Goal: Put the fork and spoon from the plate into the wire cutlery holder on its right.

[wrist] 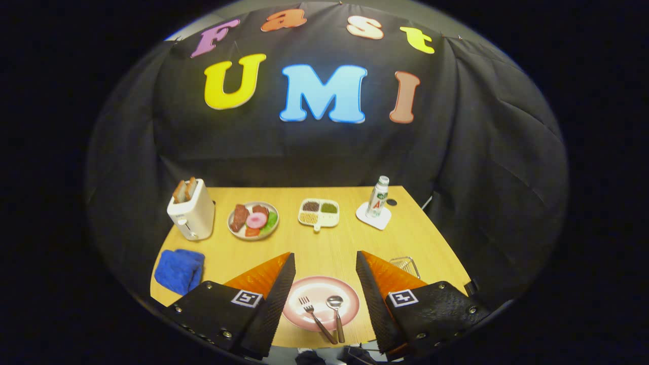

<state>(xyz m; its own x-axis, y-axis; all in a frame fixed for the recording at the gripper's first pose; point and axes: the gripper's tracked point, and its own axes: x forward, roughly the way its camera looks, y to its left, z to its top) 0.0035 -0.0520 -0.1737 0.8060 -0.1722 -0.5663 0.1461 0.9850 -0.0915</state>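
- Fingers of the gripper (pixel 325 263) are spread wide and nothing is held; they are poised above the table (pixel 329 248).
- Fork (pixel 315 318) and spoon (pixel 336 314) are seen side by side on the pink plate (pixel 304 291), between the fingers.
- Wire cutlery holder (pixel 404 263) is partly hidden behind the right finger.
- Approach is judged the step in hand; a descent onto one handle is called for next.
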